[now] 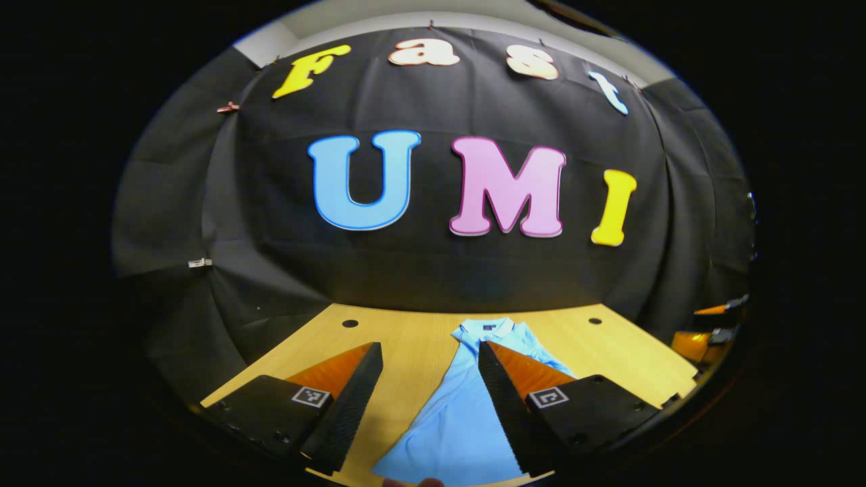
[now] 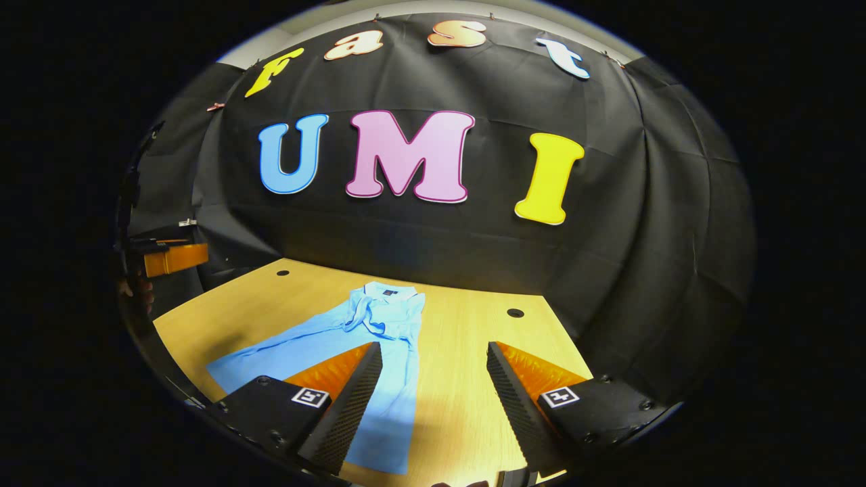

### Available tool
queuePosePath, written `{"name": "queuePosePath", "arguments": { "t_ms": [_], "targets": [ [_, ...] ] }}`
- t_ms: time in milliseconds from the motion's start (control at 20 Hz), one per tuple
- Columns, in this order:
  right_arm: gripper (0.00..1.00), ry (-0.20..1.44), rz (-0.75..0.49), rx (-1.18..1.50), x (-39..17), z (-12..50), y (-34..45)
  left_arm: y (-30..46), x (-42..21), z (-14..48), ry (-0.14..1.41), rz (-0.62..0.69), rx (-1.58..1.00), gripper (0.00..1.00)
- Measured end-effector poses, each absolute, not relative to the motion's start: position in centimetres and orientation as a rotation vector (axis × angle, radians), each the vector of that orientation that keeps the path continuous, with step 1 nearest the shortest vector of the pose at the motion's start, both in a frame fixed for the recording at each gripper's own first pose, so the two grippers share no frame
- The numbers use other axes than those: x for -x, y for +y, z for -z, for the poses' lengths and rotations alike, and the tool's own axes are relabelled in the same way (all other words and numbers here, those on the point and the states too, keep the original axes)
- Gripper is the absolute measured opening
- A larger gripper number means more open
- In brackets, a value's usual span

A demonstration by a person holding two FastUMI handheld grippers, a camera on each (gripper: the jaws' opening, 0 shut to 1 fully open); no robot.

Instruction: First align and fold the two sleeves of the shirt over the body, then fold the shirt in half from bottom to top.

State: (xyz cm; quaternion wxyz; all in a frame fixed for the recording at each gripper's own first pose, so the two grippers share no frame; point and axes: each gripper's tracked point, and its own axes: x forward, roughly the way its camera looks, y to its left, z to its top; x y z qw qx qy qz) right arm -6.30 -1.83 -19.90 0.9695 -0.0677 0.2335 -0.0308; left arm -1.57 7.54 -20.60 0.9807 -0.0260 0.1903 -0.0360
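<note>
So the wooden table [image 2: 467, 352] is the big thing, and the light blue shirt [image 2: 379, 338] lies flat on it, collar [image 2: 387, 292] toward the back wall, sleeves already folded in over the body, bottom half not folded up. Above the shirt's near end, the left gripper [image 1: 430, 396] hangs with fingers spread wide, gripping nothing. Just right of the shirt, the right gripper [image 2: 433, 399] hangs over bare wood, equally released. Two small dark holes [image 2: 515, 313] sit near the table's back corners.

The shirt [image 2: 325, 335] is soft, matt cloth, lightly creased; the counter [image 2: 467, 338] is smooth pale wood-grain with a faint sheen
</note>
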Motion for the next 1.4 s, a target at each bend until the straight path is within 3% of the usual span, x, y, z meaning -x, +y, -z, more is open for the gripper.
{"name": "queuePosePath", "arguments": {
  "t_ms": [100, 250, 450, 550, 650, 900, 1400],
  "targets": [
    [0.97, 0.476, 0.057, 0.120, 6.8, 19.3, -0.7, 7.5, 2.7, 20.3, 0.416, 0.086, 0.069, 0.91],
    [0.97, 0.551, 0.063, 0.084, 8.6, 20.7, 0.2, 8.4, 6.6, 25.8, 0.644, 0.115, 0.062, 0.92],
    [0.97, 0.839, 0.076, 0.019, 14.1, 28.3, 0.0, 12.3, 12.6, 36.8, 1.016, 0.092, -0.012, 0.93],
    [0.98, 0.985, 0.088, -0.010, 16.6, 32.6, -0.4, 13.4, 14.1, 40.7, 1.114, 0.081, 0.003, 0.90],
    [0.98, 1.070, 0.122, -0.022, 17.7, 35.4, -1.1, 13.6, 14.8, 43.2, 1.203, 0.076, 0.039, 0.96],
    [0.97, 1.193, 0.130, 0.011, 19.5, 39.8, -1.7, 14.5, 14.4, 45.9, 1.273, 0.052, 0.003, 0.96],
    [0.97, 1.239, 0.096, 0.022, 19.1, 42.5, 0.8, 12.3, 13.3, 47.8, 1.300, 0.111, -0.053, 0.97]
  ]
}}
